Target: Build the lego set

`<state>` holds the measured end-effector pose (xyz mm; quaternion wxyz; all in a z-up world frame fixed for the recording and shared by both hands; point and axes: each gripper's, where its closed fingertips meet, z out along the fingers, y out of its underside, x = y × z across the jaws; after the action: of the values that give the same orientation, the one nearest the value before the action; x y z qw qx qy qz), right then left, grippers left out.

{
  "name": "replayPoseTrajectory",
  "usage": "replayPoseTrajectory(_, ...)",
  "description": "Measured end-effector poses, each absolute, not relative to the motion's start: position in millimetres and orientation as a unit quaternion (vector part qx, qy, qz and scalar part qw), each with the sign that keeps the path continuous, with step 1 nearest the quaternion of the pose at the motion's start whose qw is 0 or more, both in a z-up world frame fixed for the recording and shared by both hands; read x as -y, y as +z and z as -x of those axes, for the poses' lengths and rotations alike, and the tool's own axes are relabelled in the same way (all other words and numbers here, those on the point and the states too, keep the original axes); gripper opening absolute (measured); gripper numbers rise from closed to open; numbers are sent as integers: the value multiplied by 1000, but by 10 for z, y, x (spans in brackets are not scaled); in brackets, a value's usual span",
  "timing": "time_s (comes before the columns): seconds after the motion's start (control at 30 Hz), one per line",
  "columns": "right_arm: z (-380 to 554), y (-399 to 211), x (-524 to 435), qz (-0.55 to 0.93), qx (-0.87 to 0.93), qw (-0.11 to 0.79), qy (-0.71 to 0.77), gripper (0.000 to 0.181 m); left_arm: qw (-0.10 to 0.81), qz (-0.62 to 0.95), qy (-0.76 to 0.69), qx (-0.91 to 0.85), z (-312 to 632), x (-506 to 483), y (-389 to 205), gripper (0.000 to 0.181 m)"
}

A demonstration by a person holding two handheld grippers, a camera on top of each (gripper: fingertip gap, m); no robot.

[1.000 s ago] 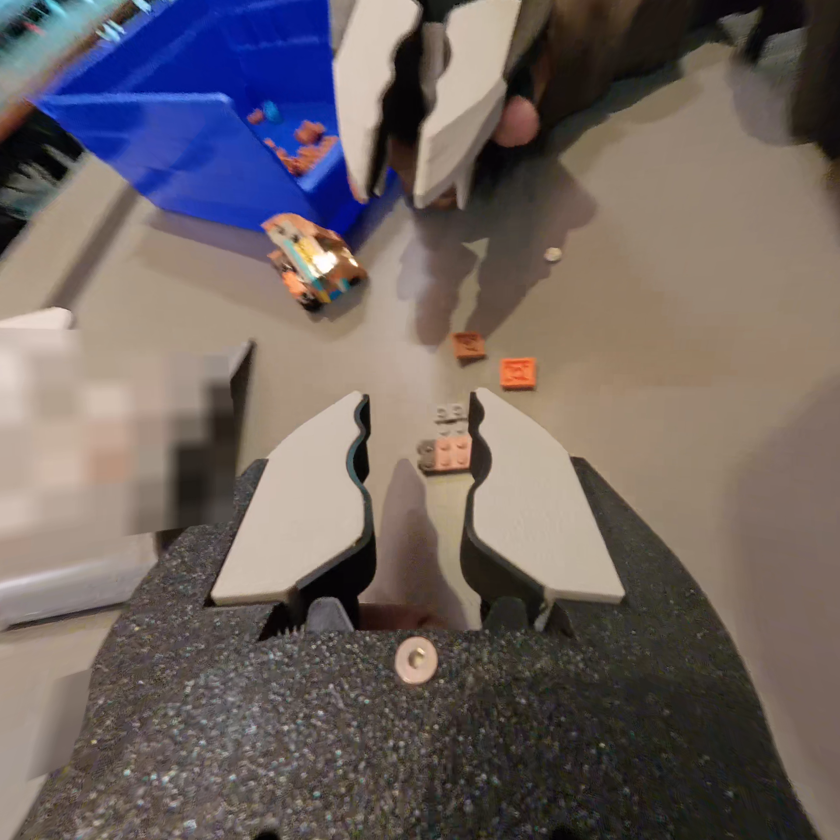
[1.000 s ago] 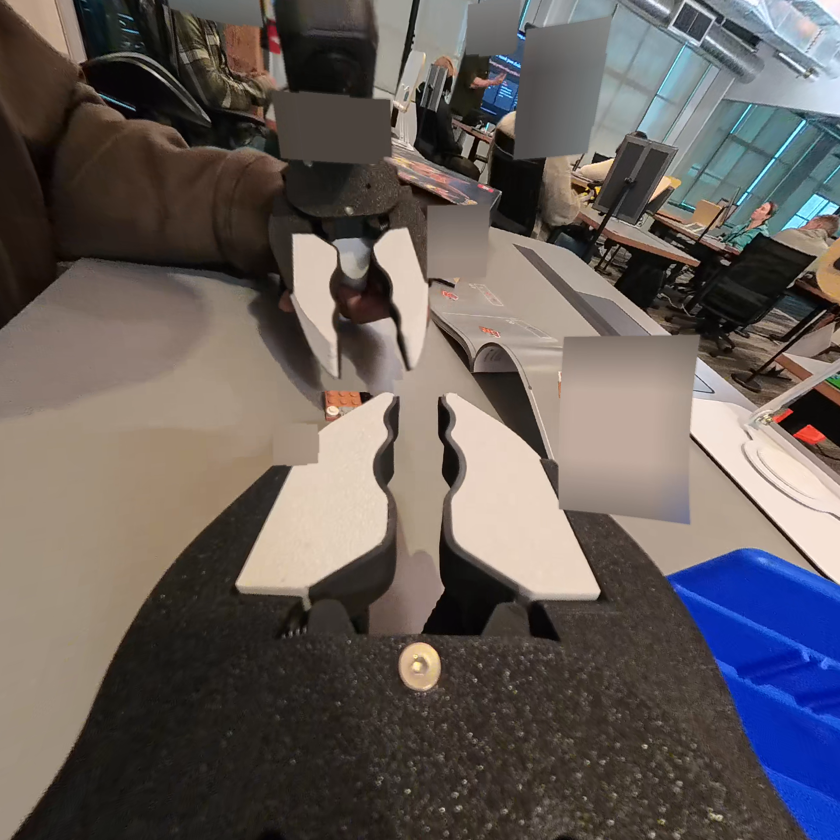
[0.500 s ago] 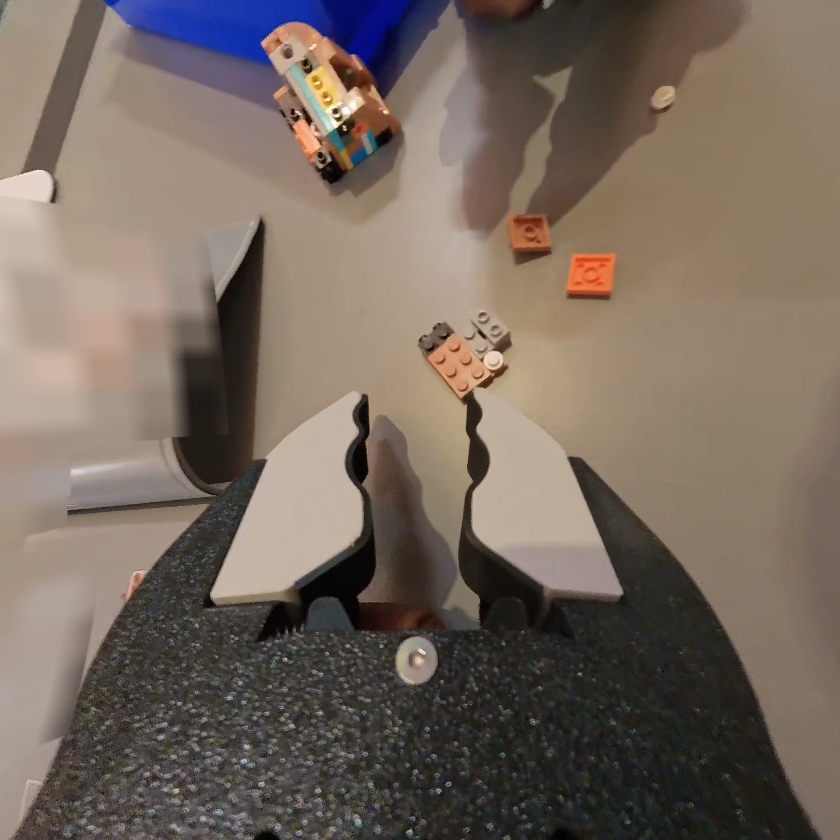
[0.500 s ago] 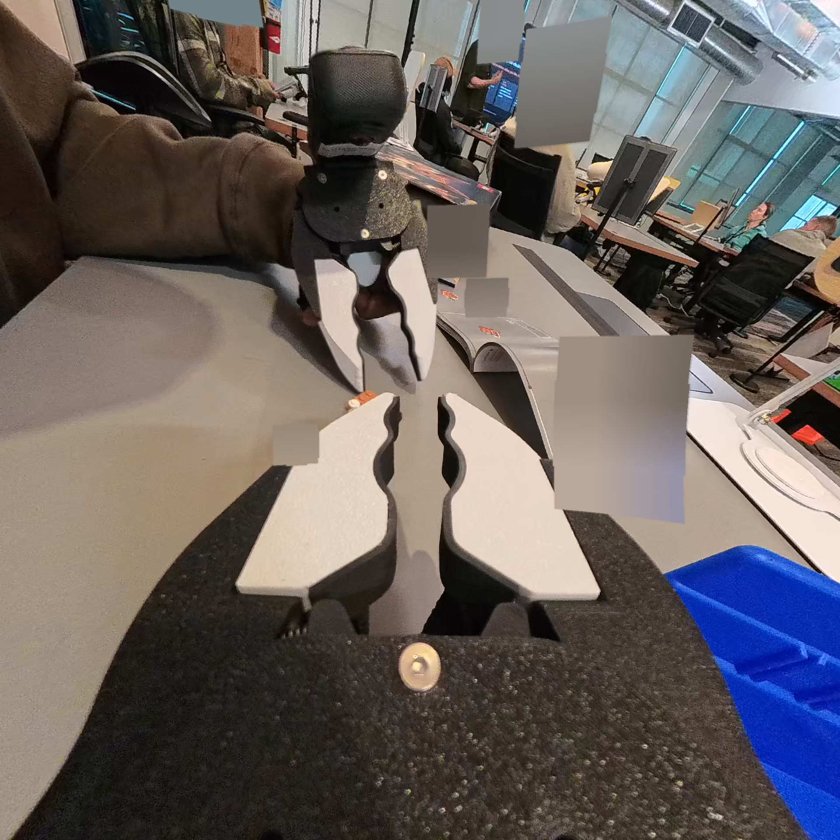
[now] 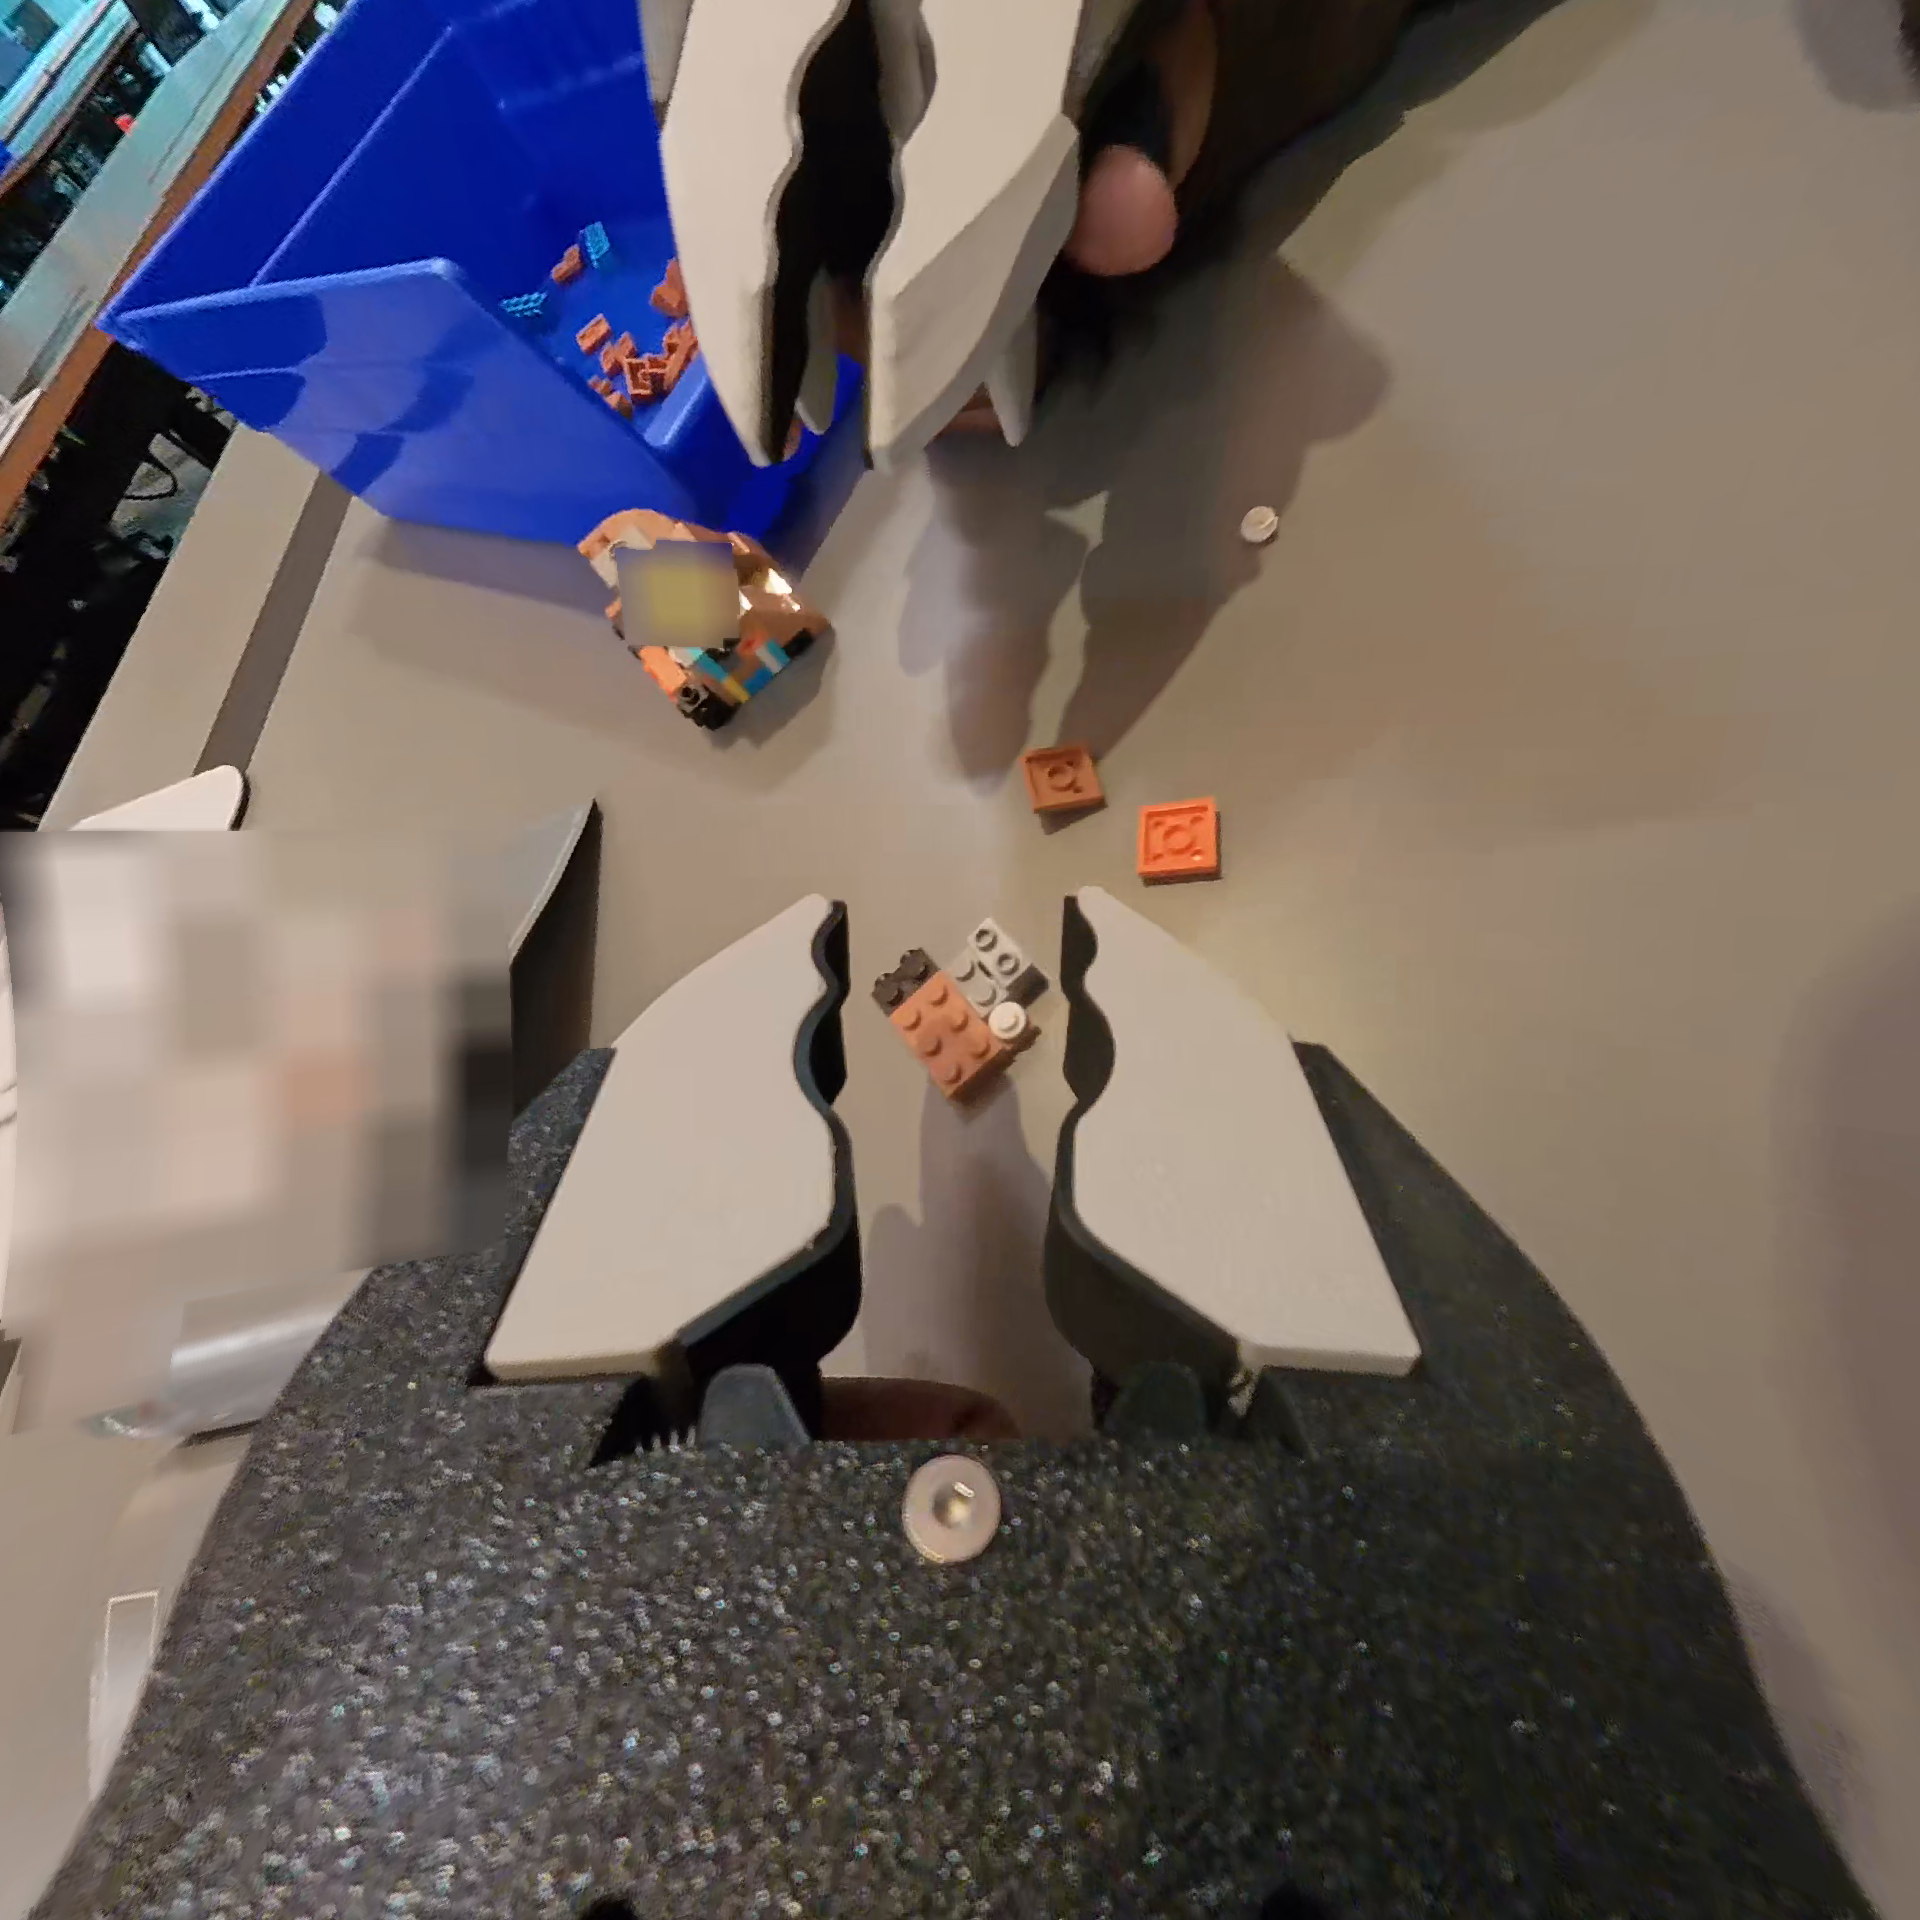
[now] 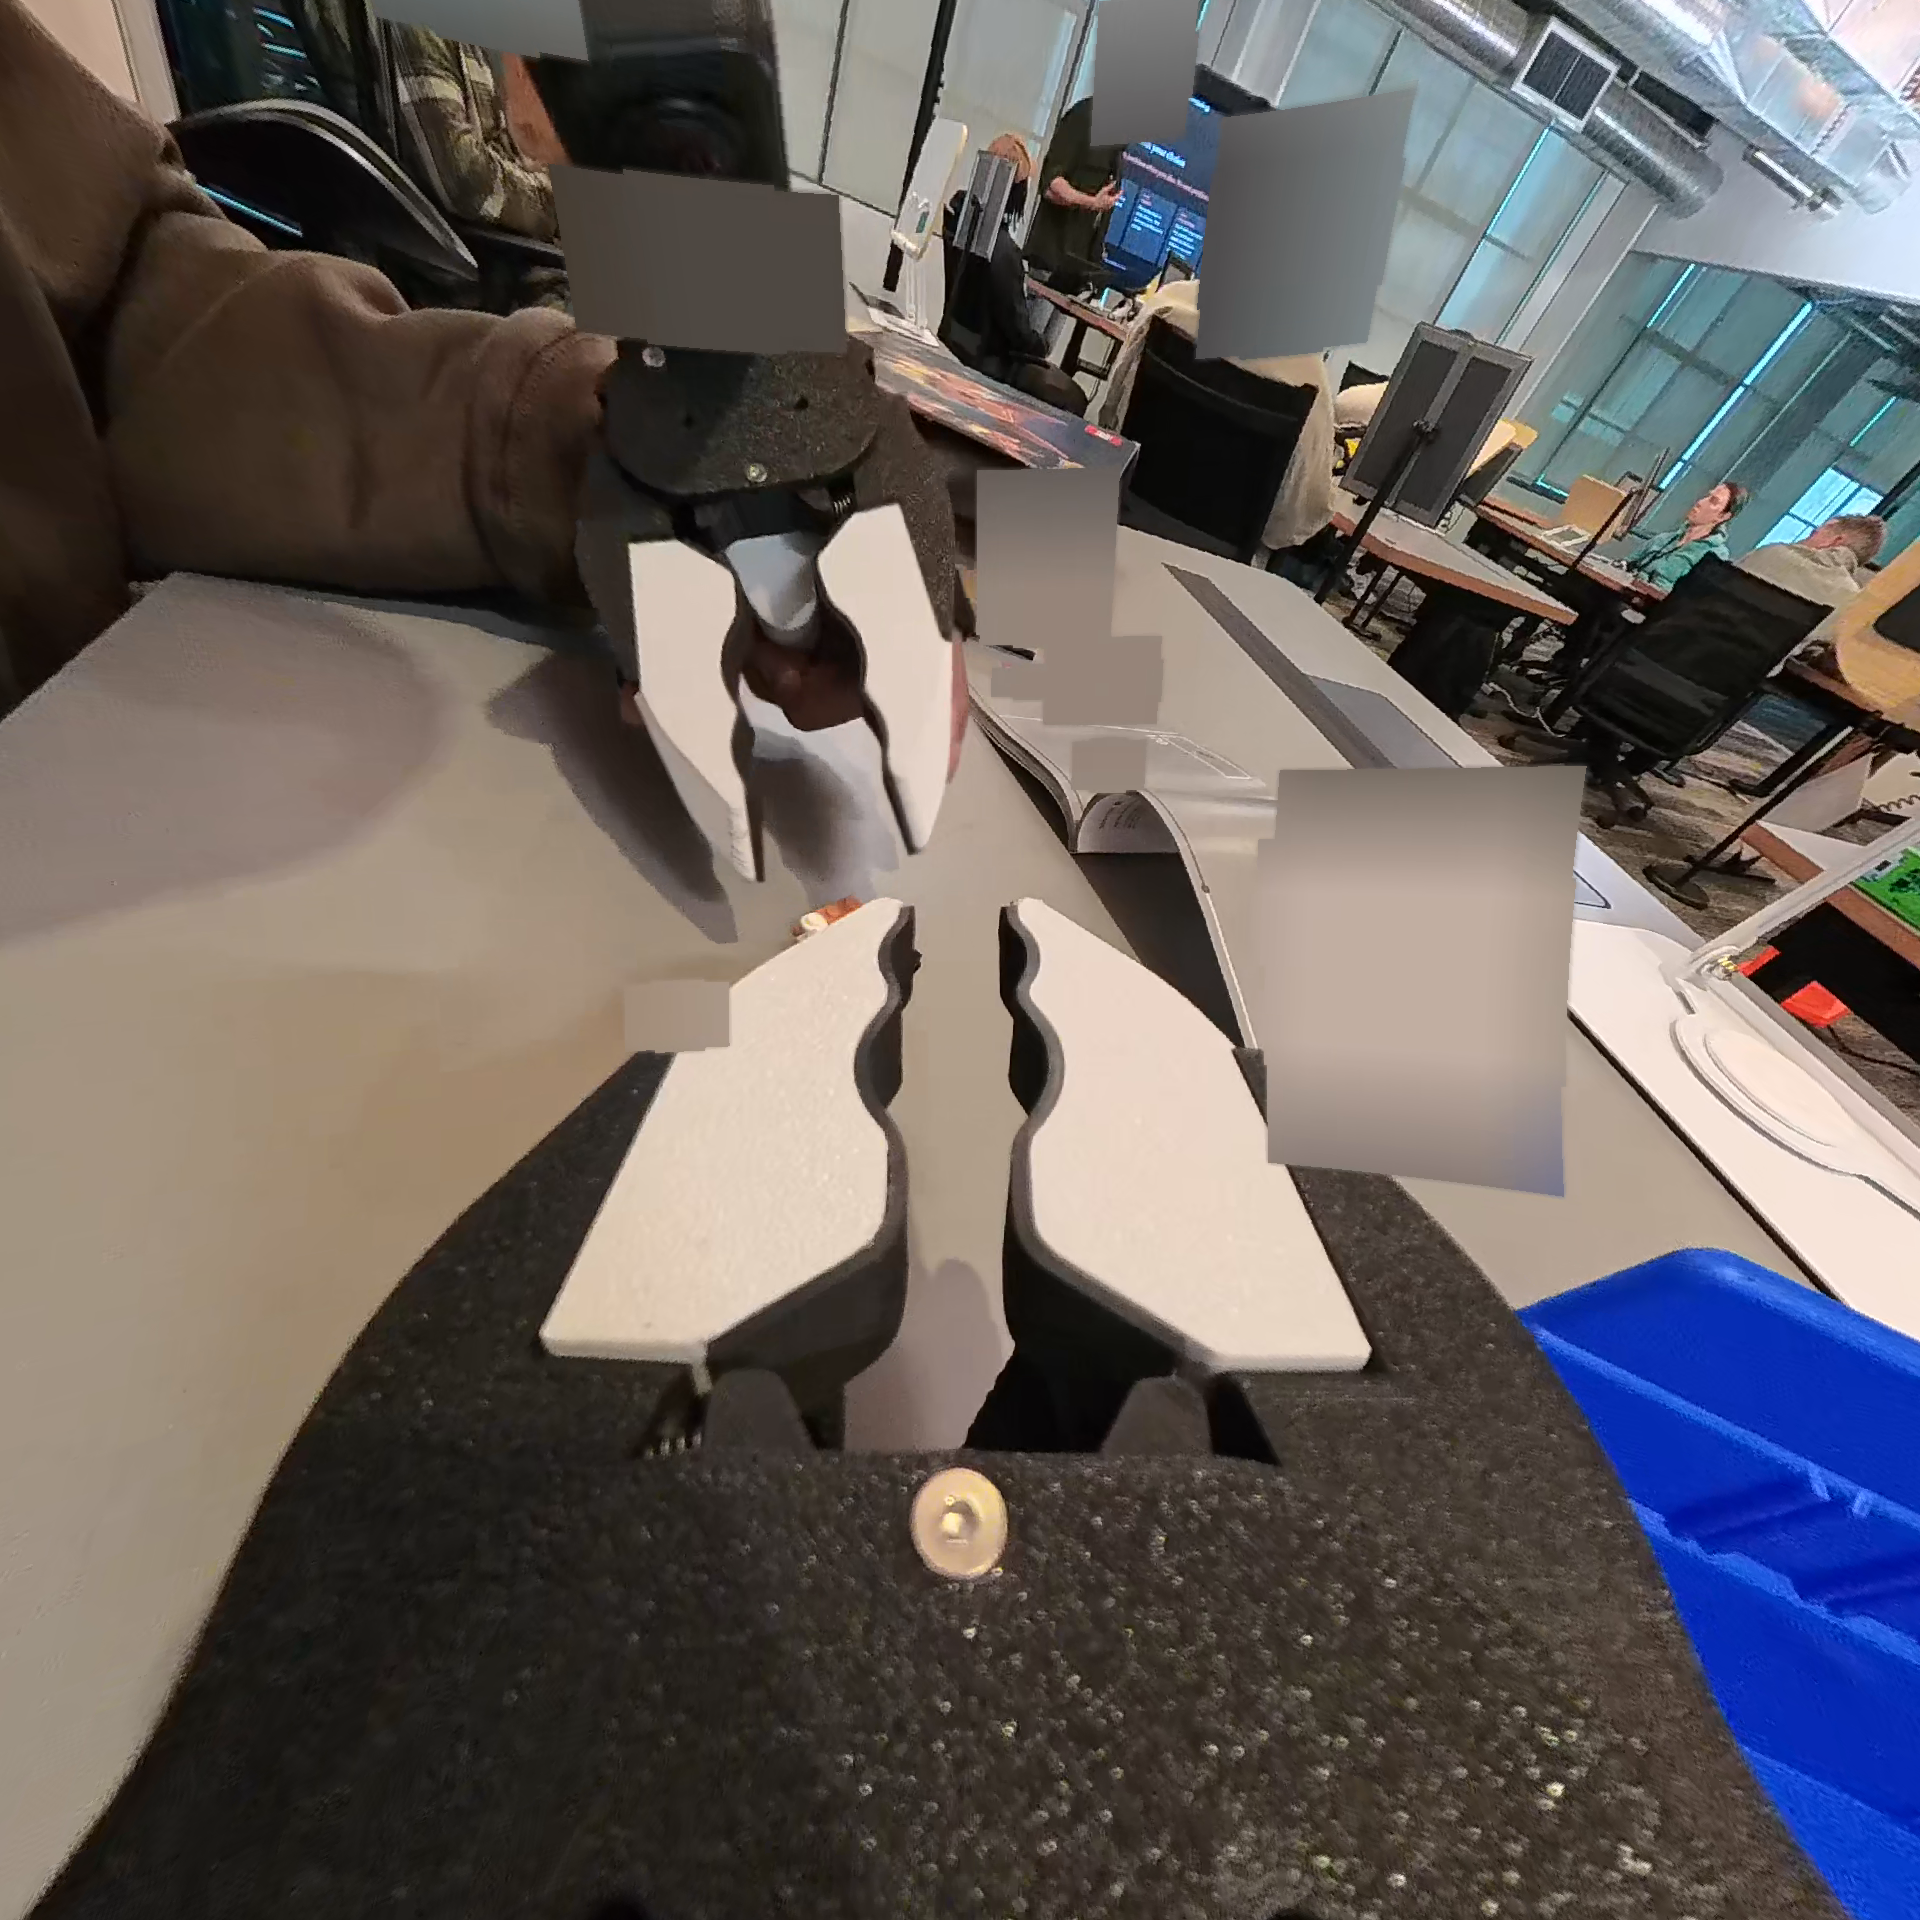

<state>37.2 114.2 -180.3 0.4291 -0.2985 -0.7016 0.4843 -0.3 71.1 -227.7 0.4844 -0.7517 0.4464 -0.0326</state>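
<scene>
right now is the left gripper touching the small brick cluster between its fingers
Apart. In the left wrist view the left gripper is open, with bare table on both sides of the small brick cluster.

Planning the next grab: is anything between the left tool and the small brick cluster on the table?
Nothing visible. The left tool is open, and the brick cluster lies on the bare table just ahead between its tips.

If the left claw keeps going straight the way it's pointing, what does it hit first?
Most likely the small cluster of joined bricks lying on the table. It sits right between the tips of the open left claw, just ahead. How much gap remains above it is hard to judge from this view.
</scene>
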Motion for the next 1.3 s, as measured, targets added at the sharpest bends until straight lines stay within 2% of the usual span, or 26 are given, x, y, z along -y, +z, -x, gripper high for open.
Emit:
replayPoseTrajectory(0.97, -373, -1847, -1123, 296, 713, 425, 472, 15, 479, 743, -38, -465, -100, -673, -2319, 37)
replayPoseTrajectory(1.3, -384, -1933, -891, 338, 739, 324, 484, 20, 473, 744, -31, -470, -97, -657, -2301, 37)
